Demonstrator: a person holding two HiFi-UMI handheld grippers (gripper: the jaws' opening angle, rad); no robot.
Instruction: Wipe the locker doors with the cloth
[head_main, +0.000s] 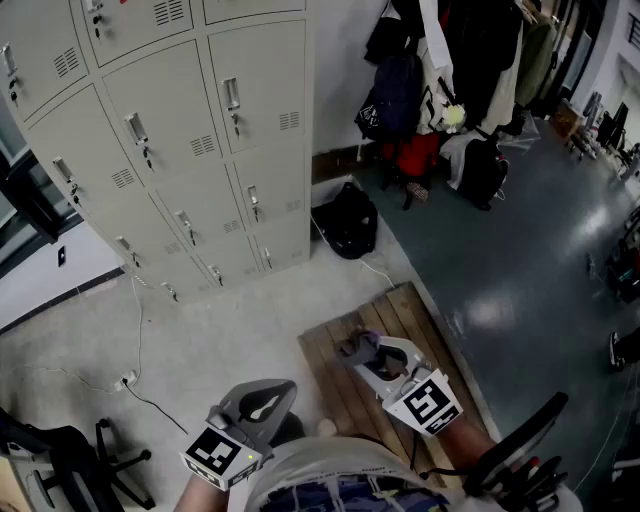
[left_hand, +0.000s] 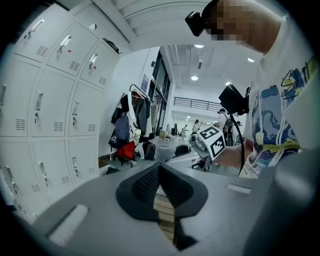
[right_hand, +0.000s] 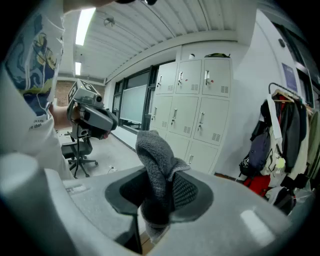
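A bank of beige lockers with vented doors and small handles stands ahead at the upper left; the same lockers show far off in the right gripper view. My right gripper is shut on a grey cloth that sticks up between its jaws. In the head view that gripper is low at centre right, held over a wooden pallet, with the cloth bunched at its tip. My left gripper sits low at centre left, jaws shut with nothing between them.
A wooden pallet lies on the floor under the right gripper. A black bag rests beside the lockers' right end. Coats and bags hang on a rack at upper right. An office chair base and a cable lie at left.
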